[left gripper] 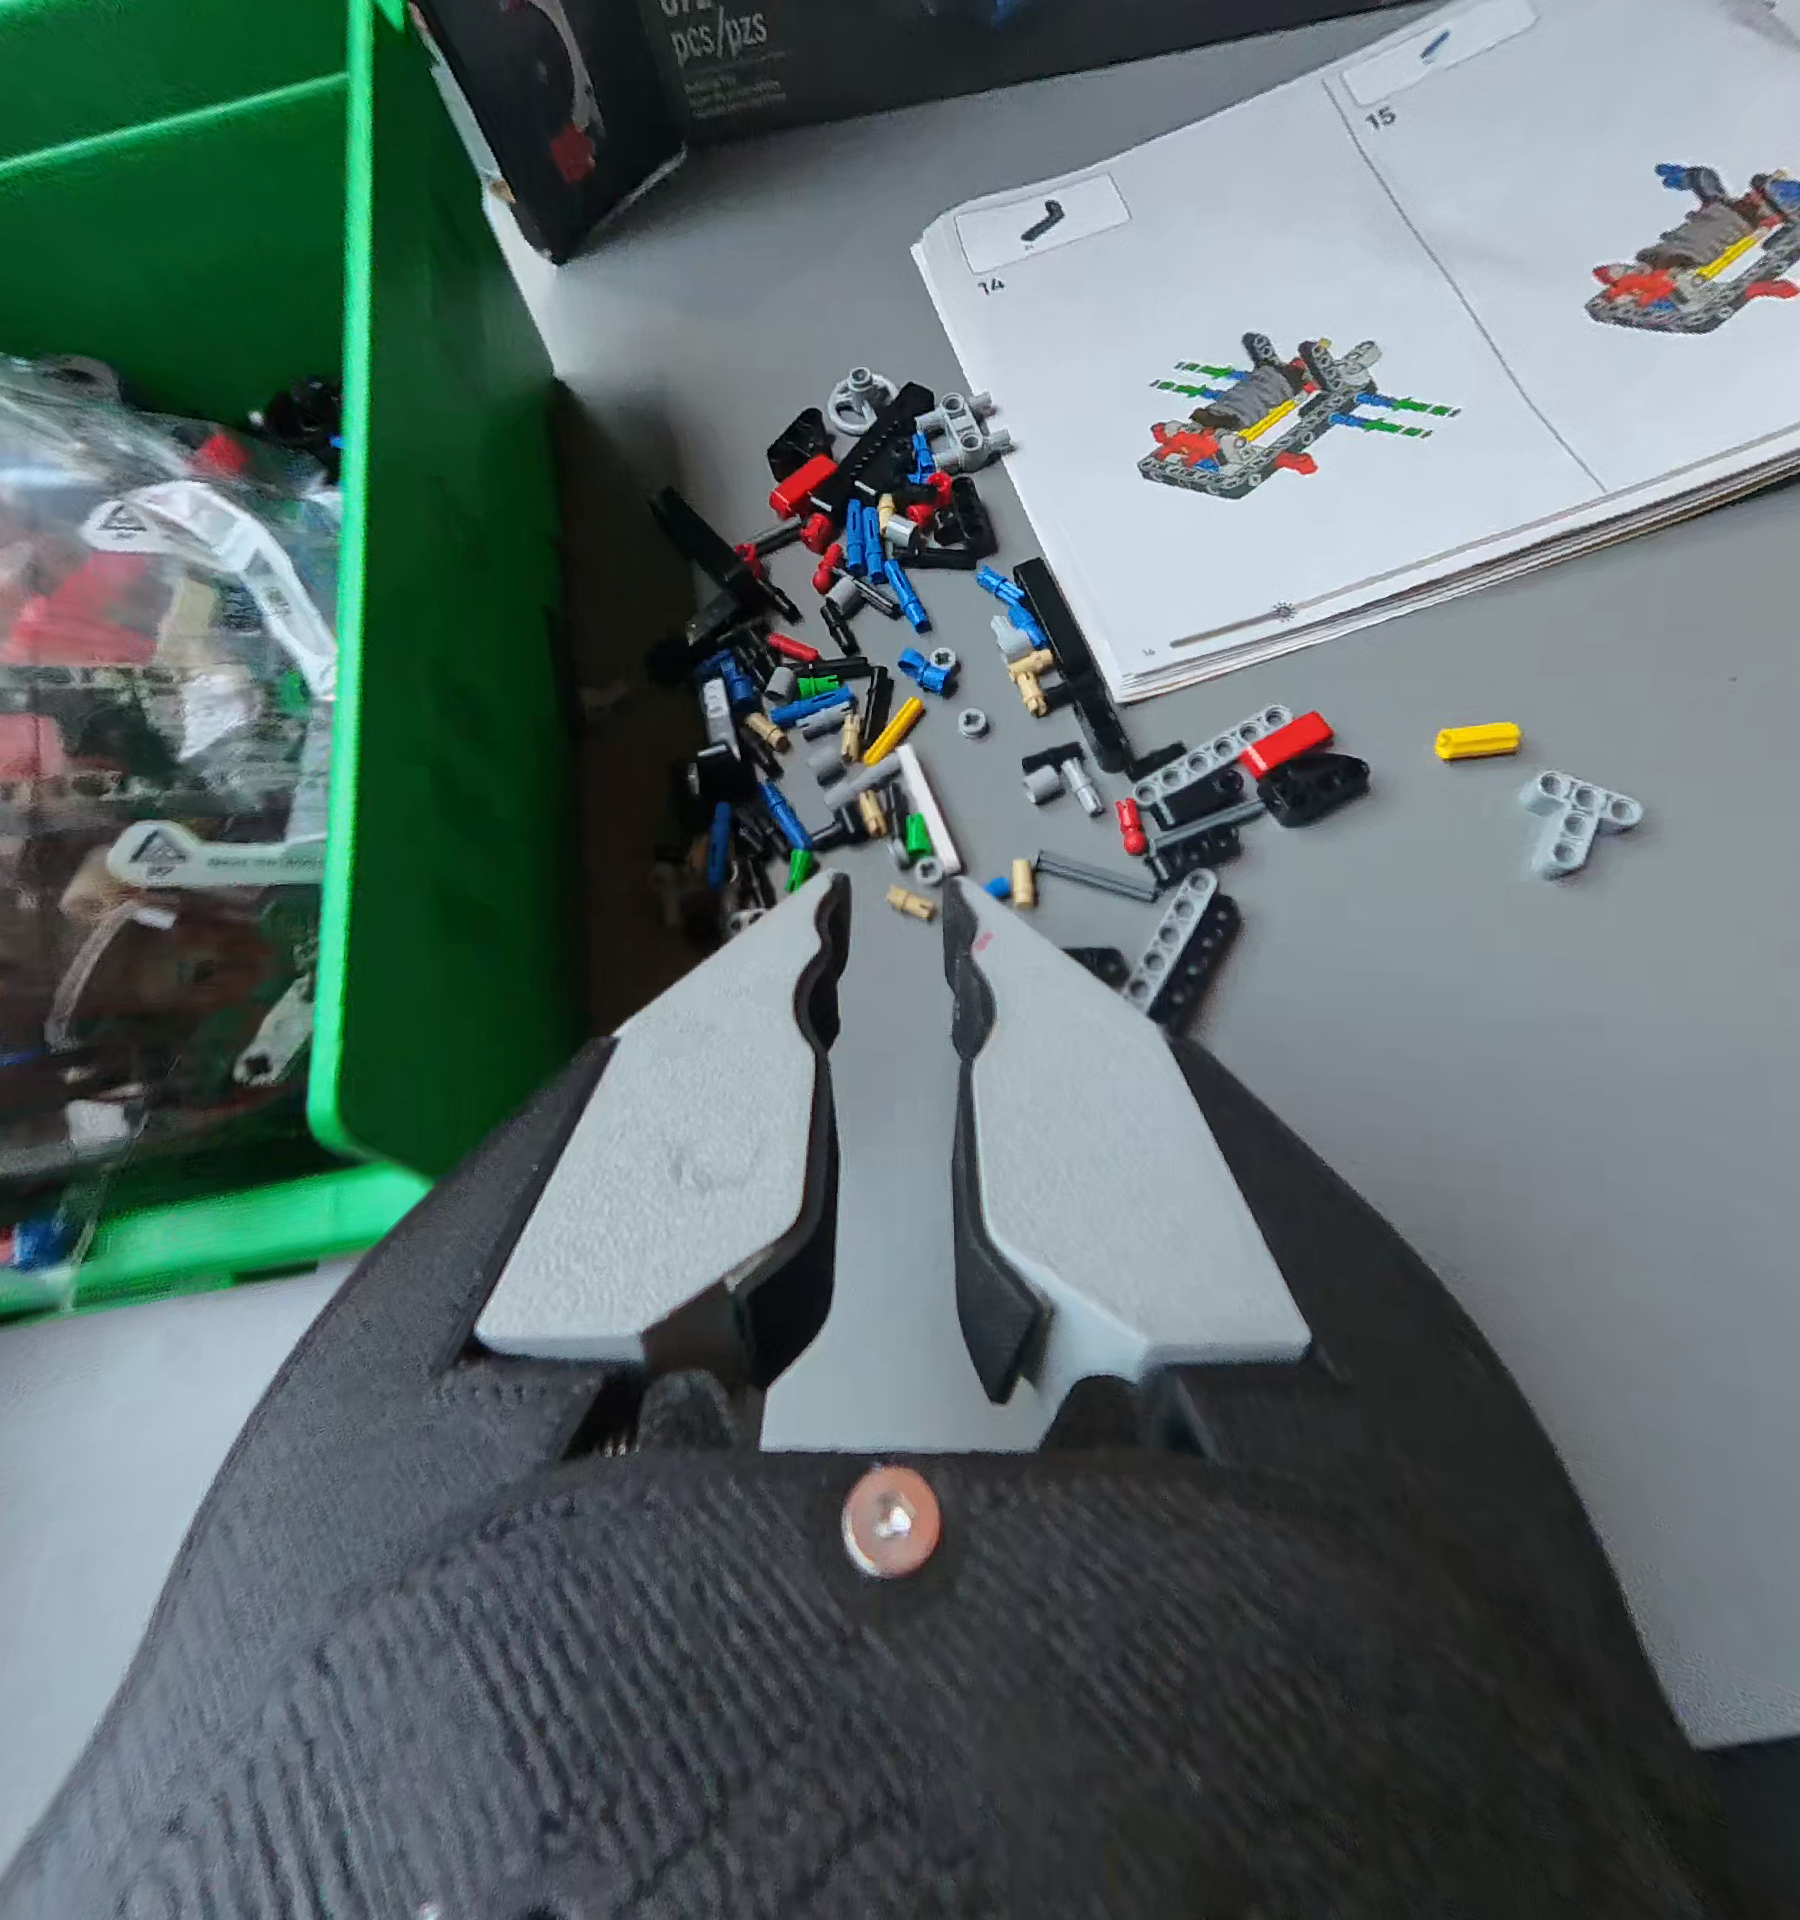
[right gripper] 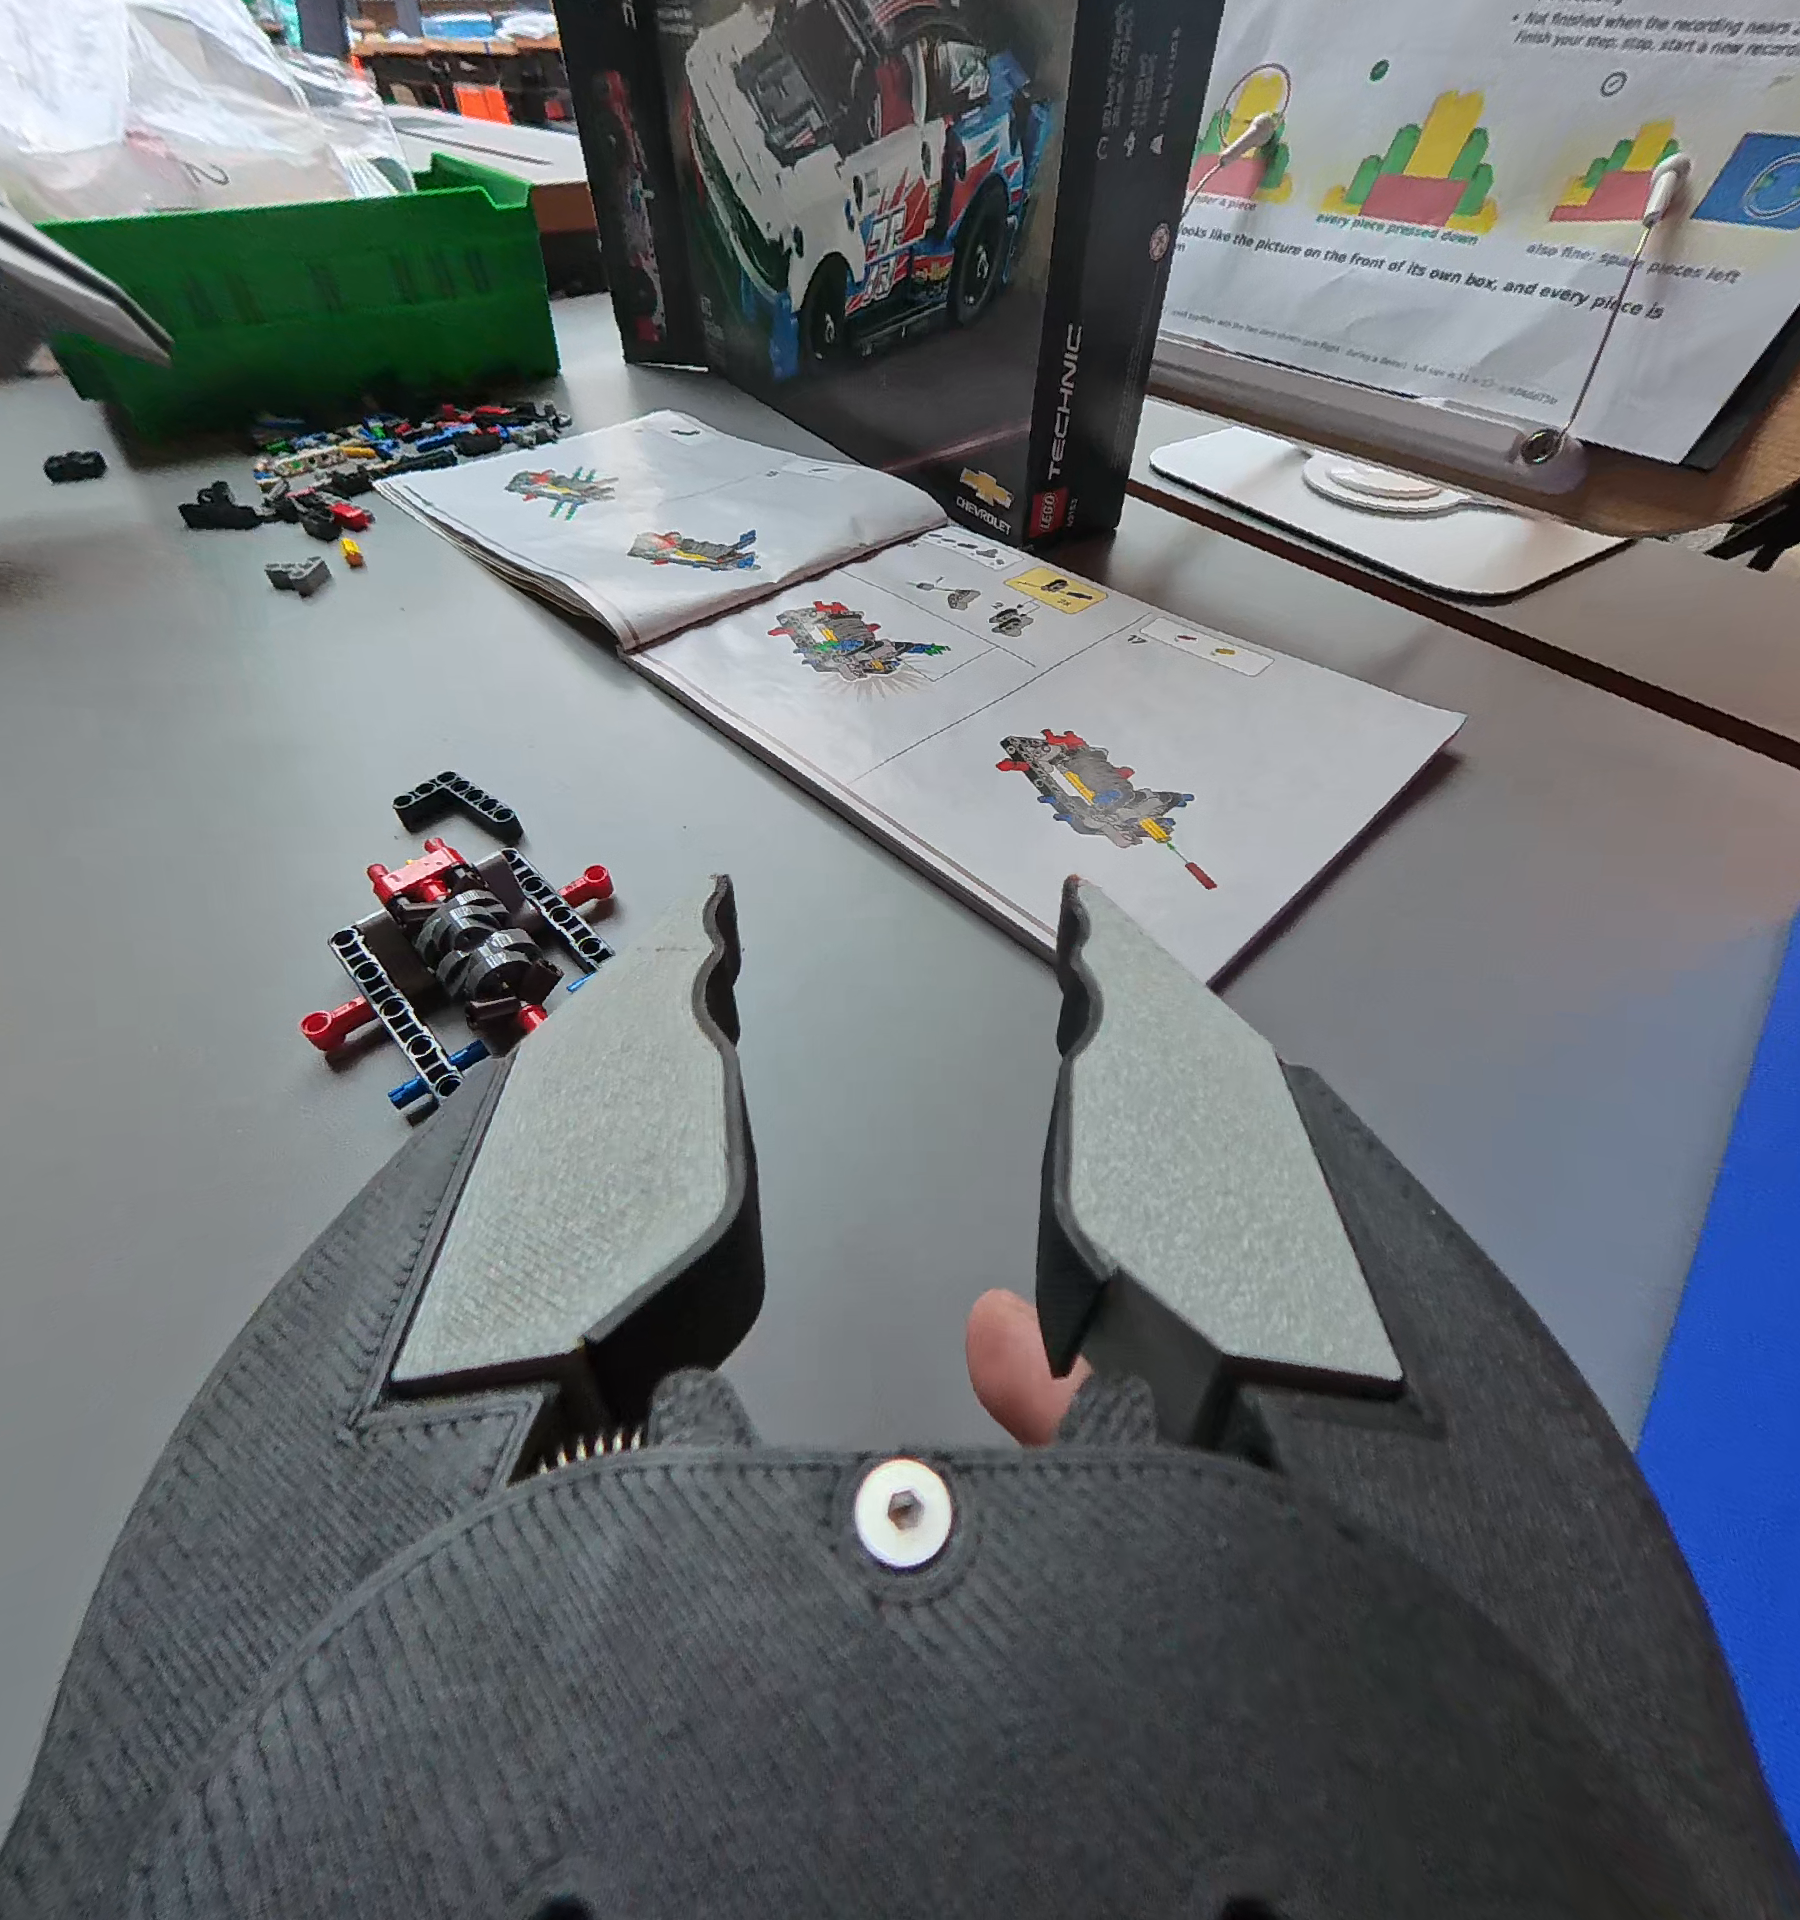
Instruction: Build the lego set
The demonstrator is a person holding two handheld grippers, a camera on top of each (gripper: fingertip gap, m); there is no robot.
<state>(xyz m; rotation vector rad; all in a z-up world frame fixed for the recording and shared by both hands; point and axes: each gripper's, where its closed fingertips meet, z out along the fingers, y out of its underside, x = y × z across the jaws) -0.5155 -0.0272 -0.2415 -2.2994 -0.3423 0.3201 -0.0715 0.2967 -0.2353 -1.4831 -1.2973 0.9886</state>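
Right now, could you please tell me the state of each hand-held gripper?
Left hand-held gripper: open a little, empty, over the loose pieces.
Right hand-held gripper: wide open, empty.

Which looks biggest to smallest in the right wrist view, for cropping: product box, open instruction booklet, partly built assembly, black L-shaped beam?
1. Open instruction booklet, though its nearness inflates it.
2. Product box, standing farther back, top cut off.
3. Partly built assembly.
4. Black L-shaped beam.

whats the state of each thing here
left gripper: open, narrow gap, empty
right gripper: open wide, empty
booklet: lying open
green bin: open, bags inside
set box: upright
part-built model: unfinished, on table
loose pieces: scattered beside bin
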